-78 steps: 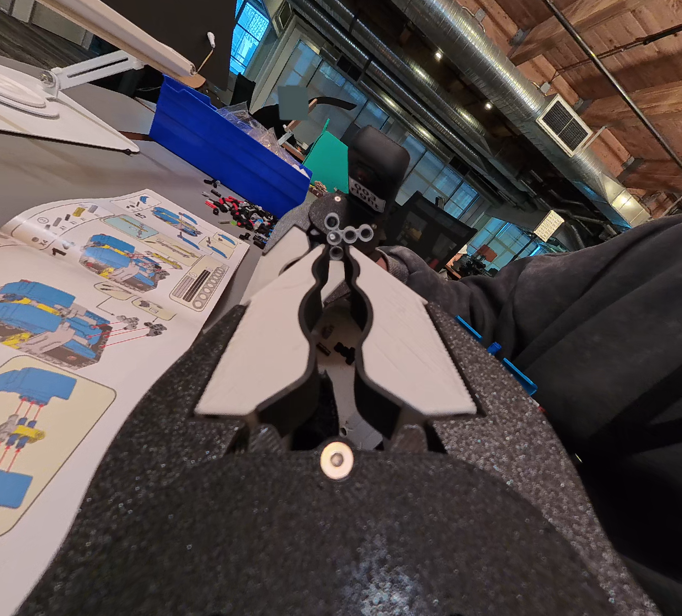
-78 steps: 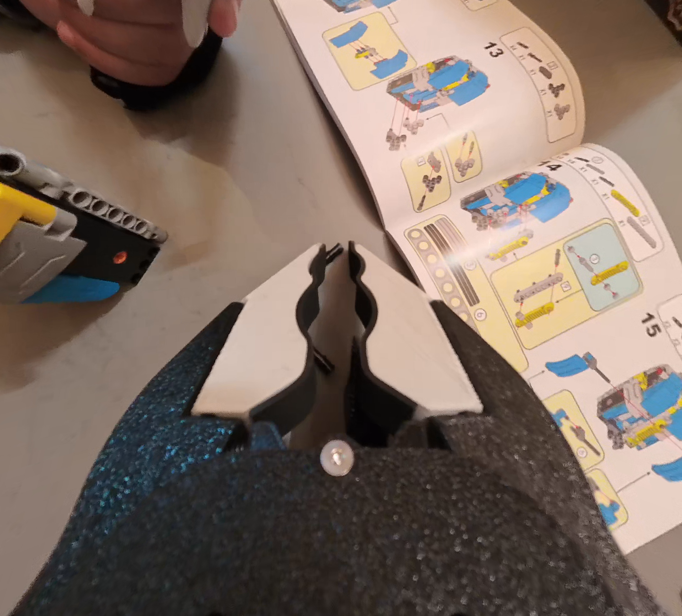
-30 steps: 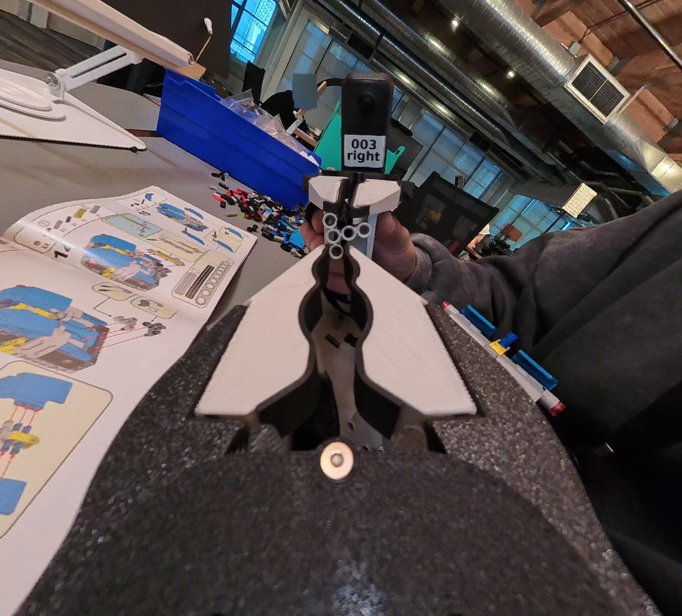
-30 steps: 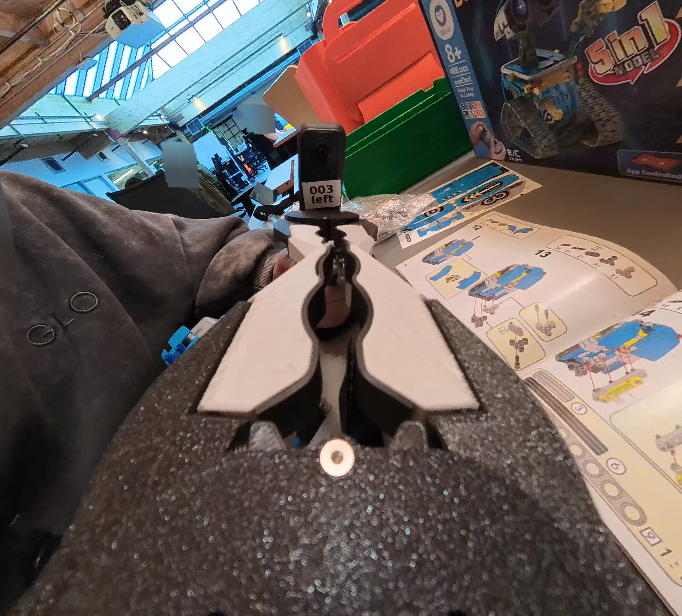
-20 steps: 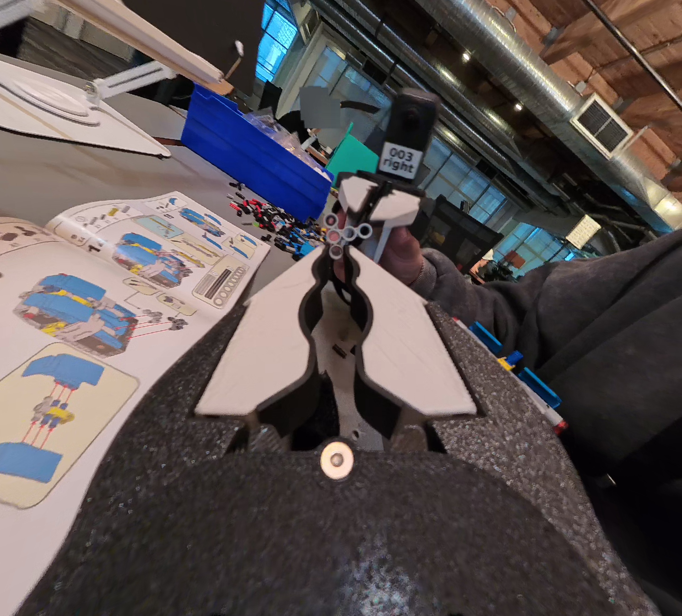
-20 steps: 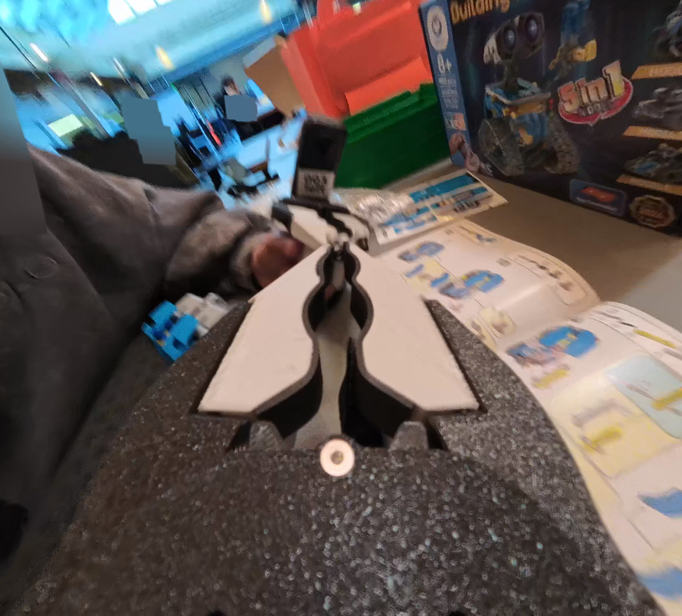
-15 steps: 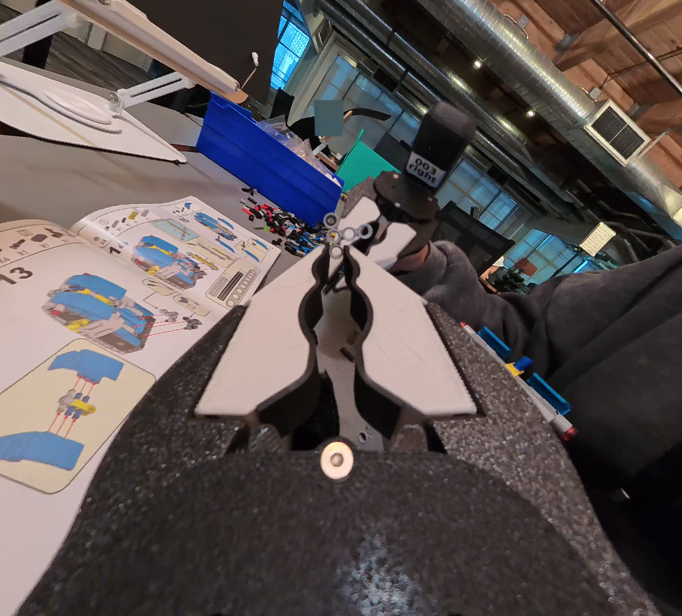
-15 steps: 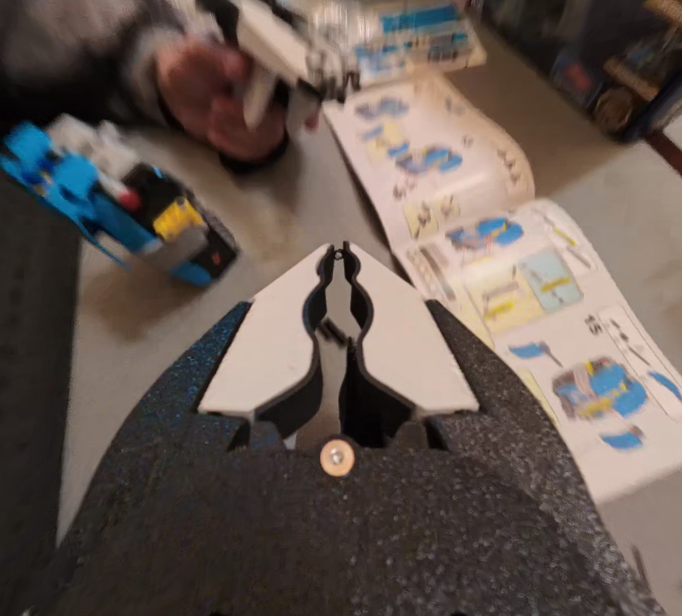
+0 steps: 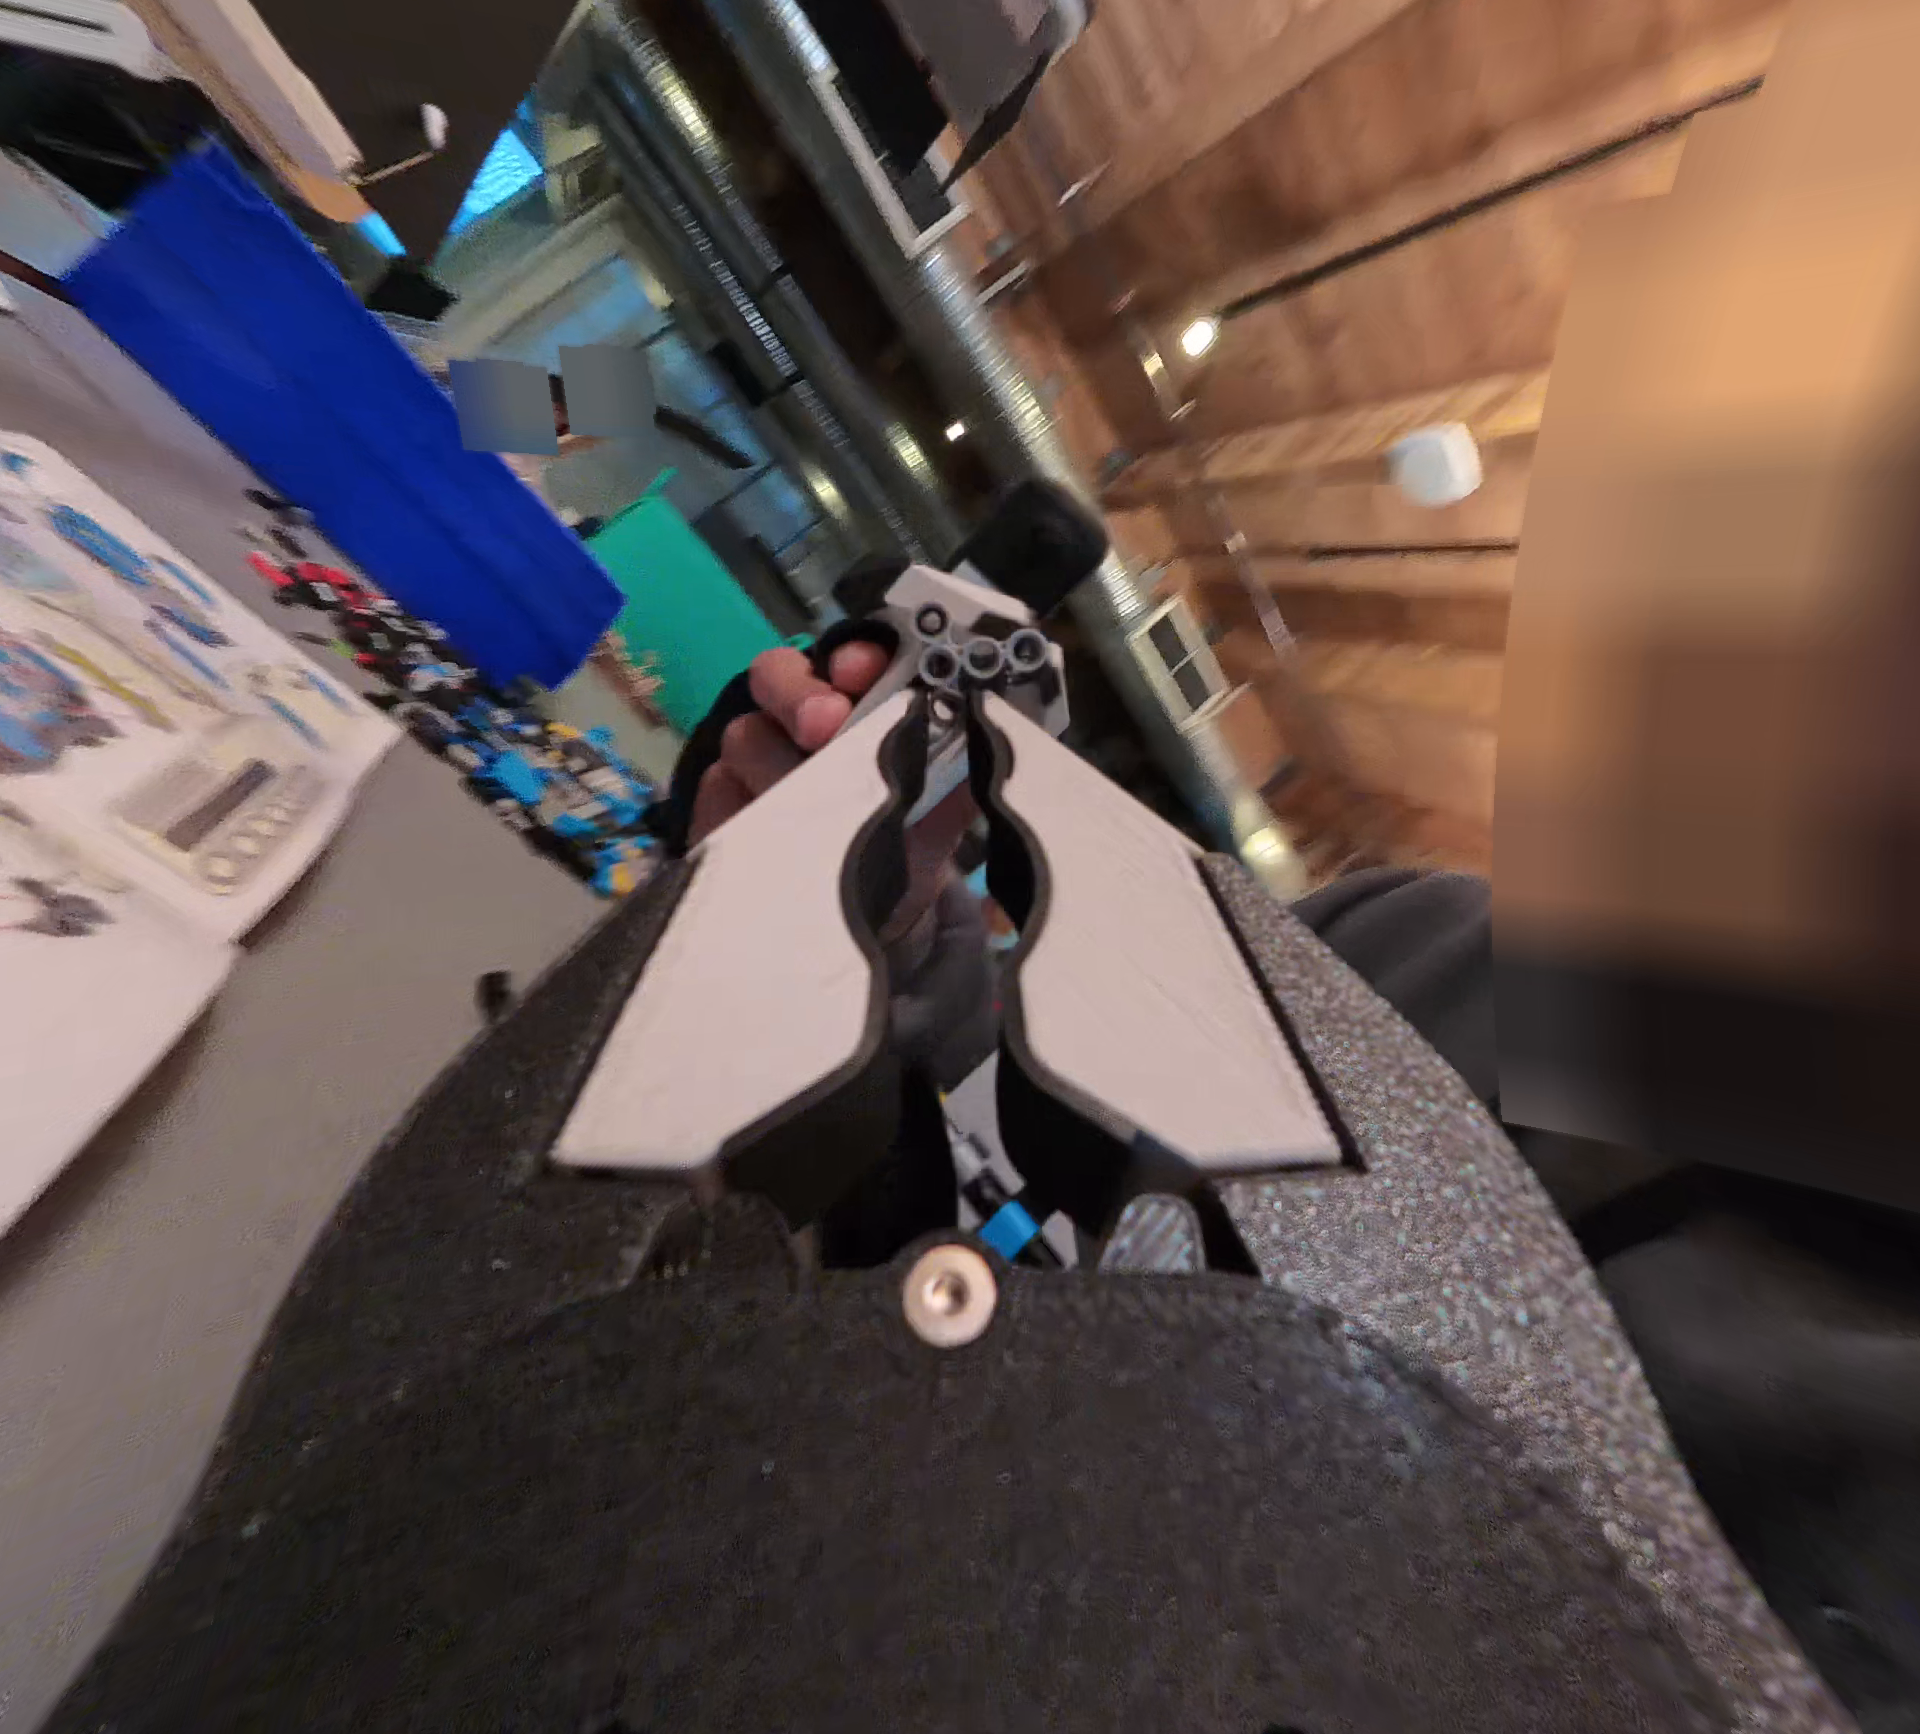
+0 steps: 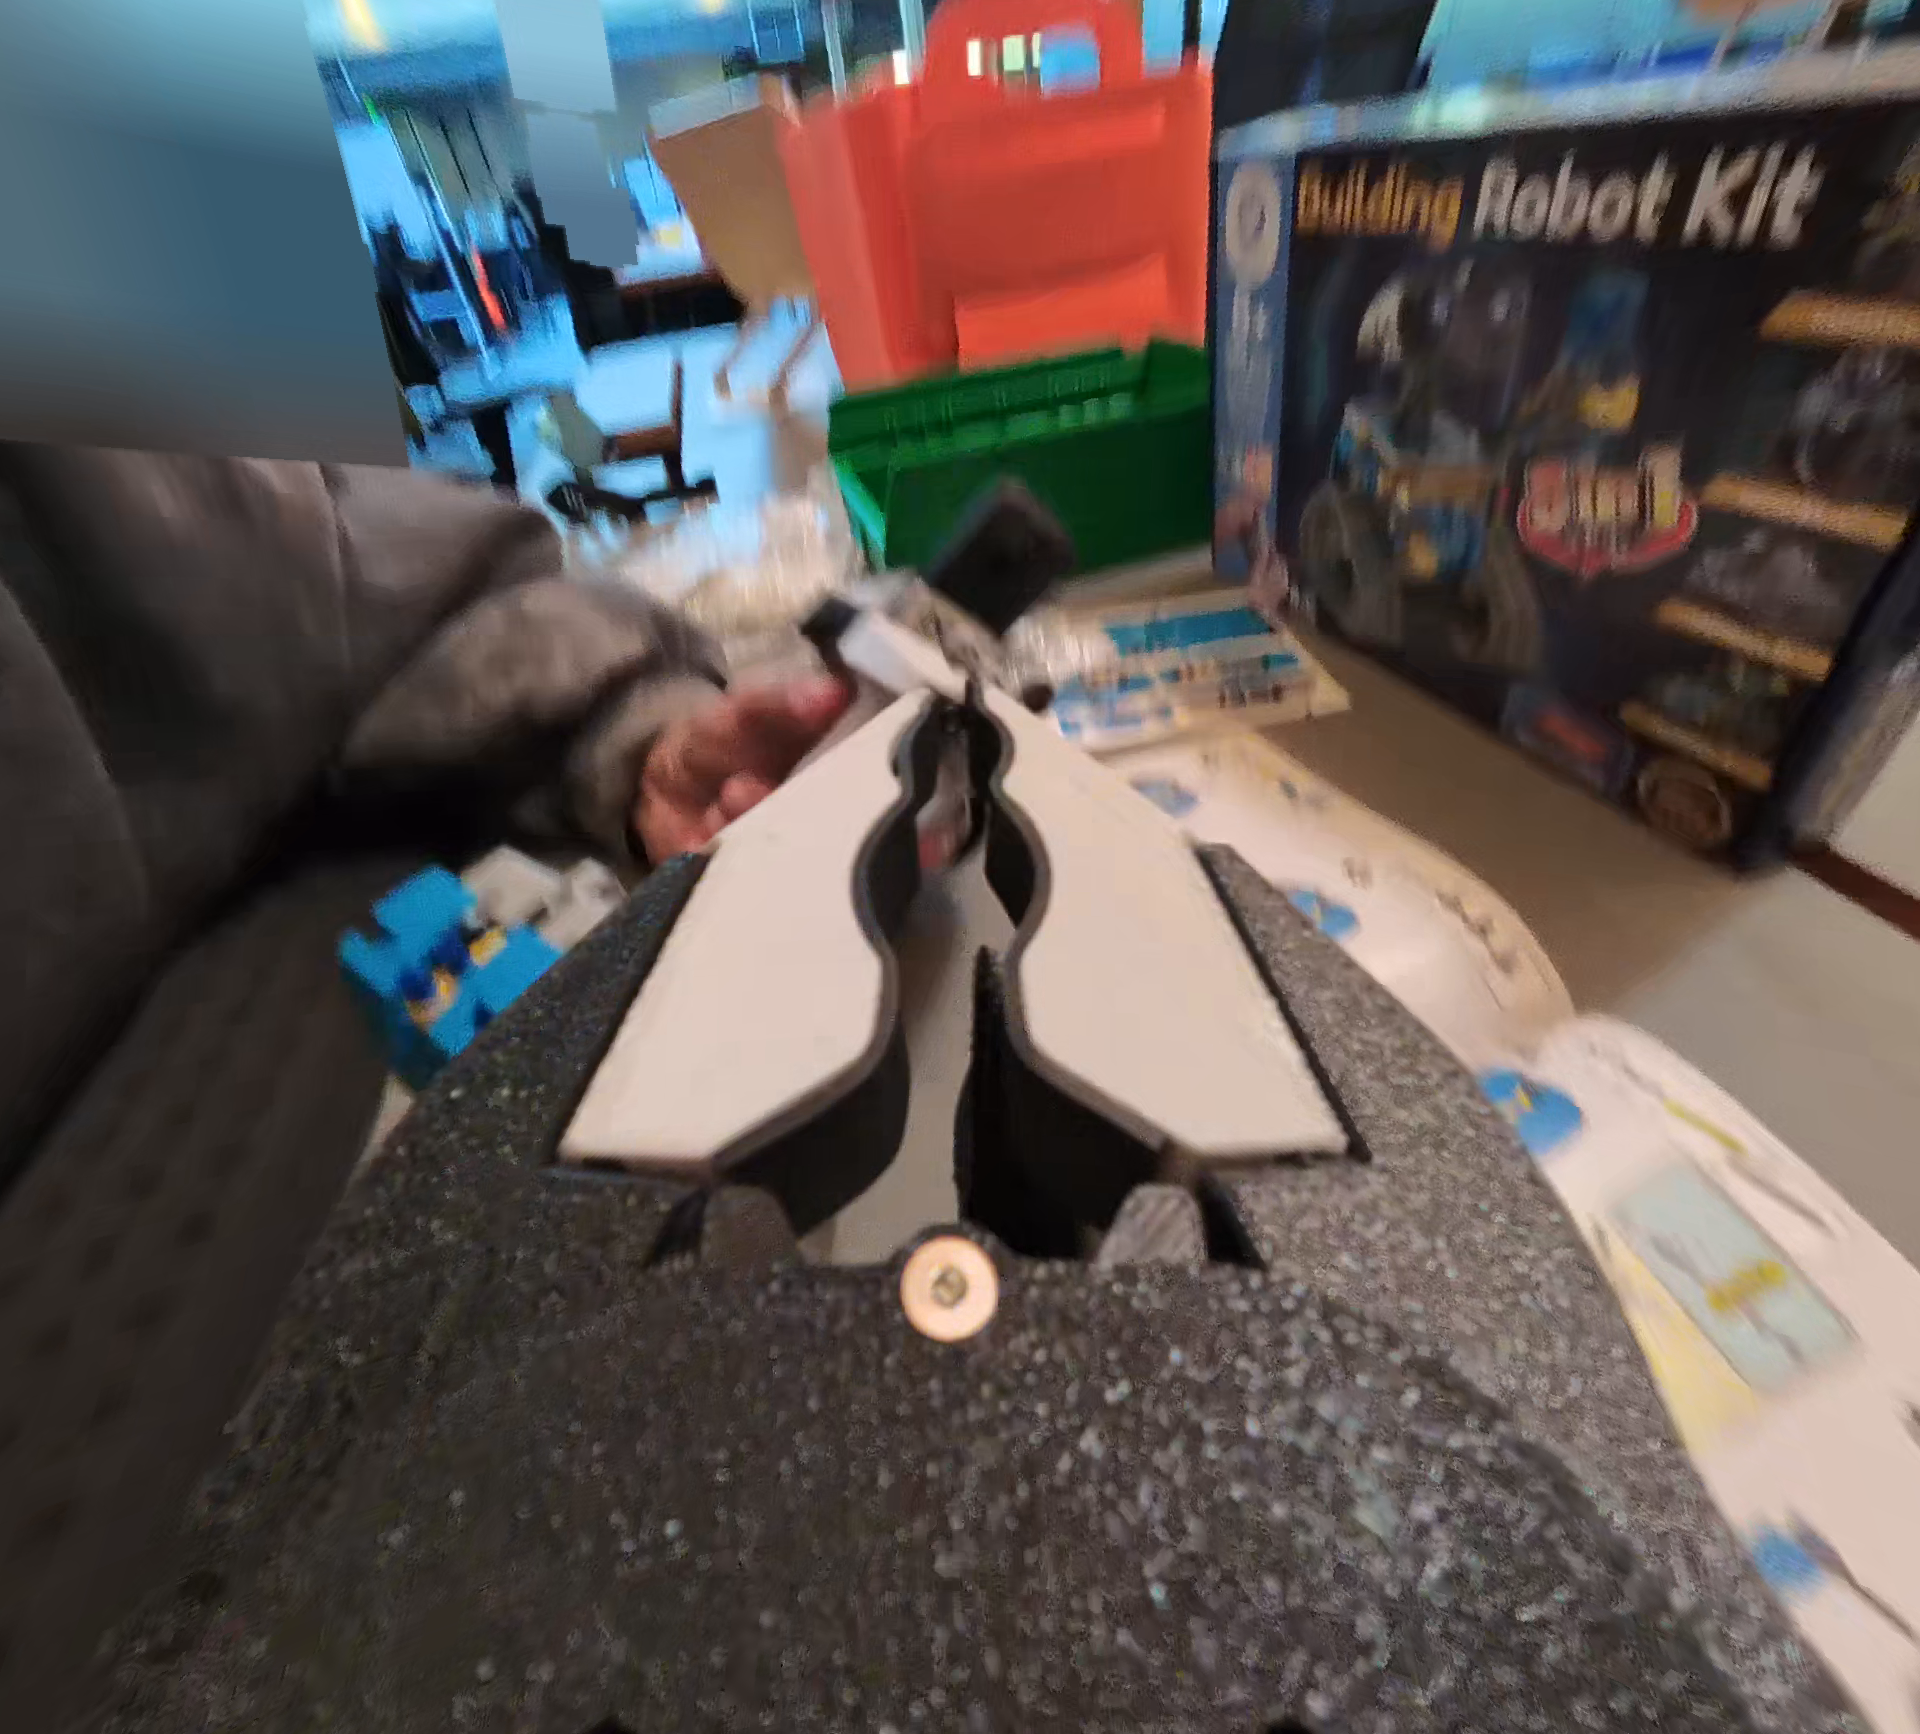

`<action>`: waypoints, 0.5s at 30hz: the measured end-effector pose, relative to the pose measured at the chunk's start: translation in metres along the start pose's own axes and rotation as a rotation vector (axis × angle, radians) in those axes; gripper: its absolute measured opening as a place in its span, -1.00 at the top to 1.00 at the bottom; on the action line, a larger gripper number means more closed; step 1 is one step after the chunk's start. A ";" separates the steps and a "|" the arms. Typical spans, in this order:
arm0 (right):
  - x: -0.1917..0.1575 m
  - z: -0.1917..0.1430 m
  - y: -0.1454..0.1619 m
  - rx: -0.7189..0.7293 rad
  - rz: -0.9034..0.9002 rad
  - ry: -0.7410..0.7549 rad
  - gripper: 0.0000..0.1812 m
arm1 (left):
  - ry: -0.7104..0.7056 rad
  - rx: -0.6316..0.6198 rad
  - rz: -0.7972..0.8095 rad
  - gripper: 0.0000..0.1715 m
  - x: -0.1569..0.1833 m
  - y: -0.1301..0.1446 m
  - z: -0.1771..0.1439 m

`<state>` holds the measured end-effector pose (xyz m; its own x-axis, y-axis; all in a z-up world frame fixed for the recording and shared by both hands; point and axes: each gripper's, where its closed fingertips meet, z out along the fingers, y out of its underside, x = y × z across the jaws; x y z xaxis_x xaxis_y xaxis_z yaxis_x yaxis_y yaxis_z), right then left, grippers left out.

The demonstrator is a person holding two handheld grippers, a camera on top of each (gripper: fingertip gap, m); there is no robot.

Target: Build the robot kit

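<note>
Two grippers faced each other above the table. The left gripper (image 9: 958, 710) clenched a grey plastic piece (image 9: 971, 654) with round holes at 12 o'clock. The right gripper (image 10: 964, 705) was pinched on a small dark pin (image 10: 968, 693). A printed toy box (image 10: 1558, 458) stood at 2 o'clock, an instruction booklet (image 10: 1382, 895) below.
</note>
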<state>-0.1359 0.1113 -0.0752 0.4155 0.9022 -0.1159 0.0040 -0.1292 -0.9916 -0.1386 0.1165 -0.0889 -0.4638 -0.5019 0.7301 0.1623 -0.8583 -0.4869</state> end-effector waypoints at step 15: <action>-0.003 0.016 -0.001 -0.036 -0.205 0.098 0.96 | 0.162 0.082 -0.186 0.93 0.014 -0.006 -0.002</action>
<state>-0.1515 0.1154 -0.0752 0.4887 0.8672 0.0957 0.1295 0.0364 -0.9909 -0.1478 0.1151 -0.0768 -0.6246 -0.3167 0.7138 0.1286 -0.9433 -0.3060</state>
